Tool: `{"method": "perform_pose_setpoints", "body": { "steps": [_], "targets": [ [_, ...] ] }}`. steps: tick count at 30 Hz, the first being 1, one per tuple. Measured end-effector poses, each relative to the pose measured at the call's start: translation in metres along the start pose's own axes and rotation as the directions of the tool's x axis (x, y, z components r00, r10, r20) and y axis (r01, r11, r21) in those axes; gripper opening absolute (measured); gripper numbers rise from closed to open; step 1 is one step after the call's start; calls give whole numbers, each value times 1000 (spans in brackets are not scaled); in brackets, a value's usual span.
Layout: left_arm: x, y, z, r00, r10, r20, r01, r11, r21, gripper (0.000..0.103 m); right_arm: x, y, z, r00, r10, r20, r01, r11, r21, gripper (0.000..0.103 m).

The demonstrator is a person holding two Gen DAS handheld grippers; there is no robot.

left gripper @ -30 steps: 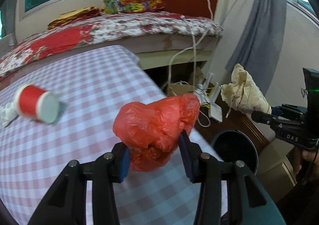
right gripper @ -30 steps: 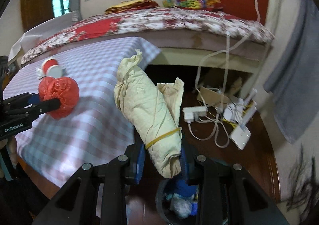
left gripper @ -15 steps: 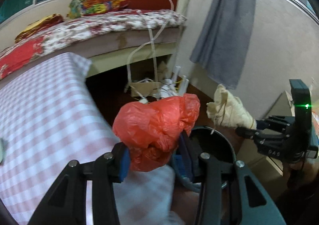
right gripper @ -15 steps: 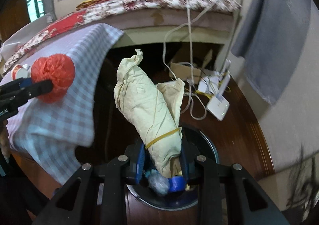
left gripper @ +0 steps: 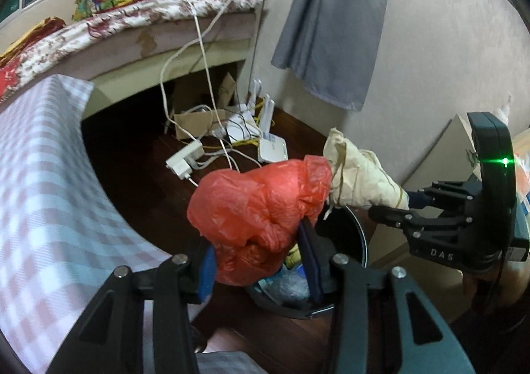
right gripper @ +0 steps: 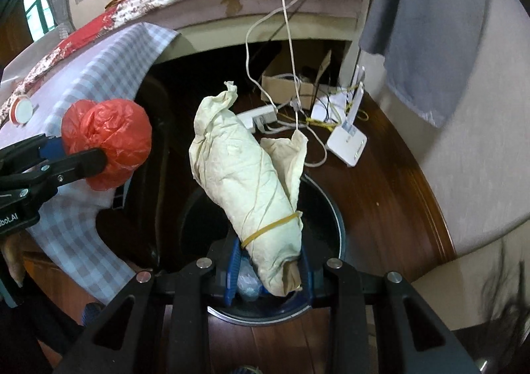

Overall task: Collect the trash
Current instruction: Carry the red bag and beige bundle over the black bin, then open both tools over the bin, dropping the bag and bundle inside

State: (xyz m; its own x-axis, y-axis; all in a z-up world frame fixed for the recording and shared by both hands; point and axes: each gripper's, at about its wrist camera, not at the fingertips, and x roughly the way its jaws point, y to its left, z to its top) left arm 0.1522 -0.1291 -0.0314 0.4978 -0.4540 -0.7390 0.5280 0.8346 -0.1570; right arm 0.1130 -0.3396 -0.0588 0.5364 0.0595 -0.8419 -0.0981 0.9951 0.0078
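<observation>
Holding one red bag [left gripper: 261,215], one paper bundle [right gripper: 251,188], over one bin [right gripper: 328,208]

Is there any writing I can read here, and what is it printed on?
"DAS": on the body of the right gripper, left wrist view.
"bot.AI", its start cut off by the picture's edge: on the body of the left gripper, right wrist view.
The white router carries marks too small to read.

The left gripper [left gripper: 258,261] tilts downward, its blue pads [left gripper: 206,269] clamped on a red bag [left gripper: 258,208]. The right gripper [right gripper: 268,269] (also angled down) pinches a cream bundle [right gripper: 245,185] at its banded end.
</observation>
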Motion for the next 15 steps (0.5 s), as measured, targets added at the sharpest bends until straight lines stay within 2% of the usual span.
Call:
{"method": "perform_pose_setpoints", "body": {
  "steps": [6, 13, 15],
  "targets": [
    [37, -14, -12, 996, -24, -91, 25, 1000, 10, 45, 23, -11, -17, 997, 3, -74, -3, 1000, -1, 33],
    [78, -25, -31, 980, -37, -197, 40, 999, 11, 46, 51, -17, -31, 987, 30, -157, -34, 999, -18, 33],
    [90, -26, -35, 971, -41, -236, 44, 999, 9, 50, 62, -16, -34, 980, 48, -192, -56, 998, -34, 33]
  ]
}}
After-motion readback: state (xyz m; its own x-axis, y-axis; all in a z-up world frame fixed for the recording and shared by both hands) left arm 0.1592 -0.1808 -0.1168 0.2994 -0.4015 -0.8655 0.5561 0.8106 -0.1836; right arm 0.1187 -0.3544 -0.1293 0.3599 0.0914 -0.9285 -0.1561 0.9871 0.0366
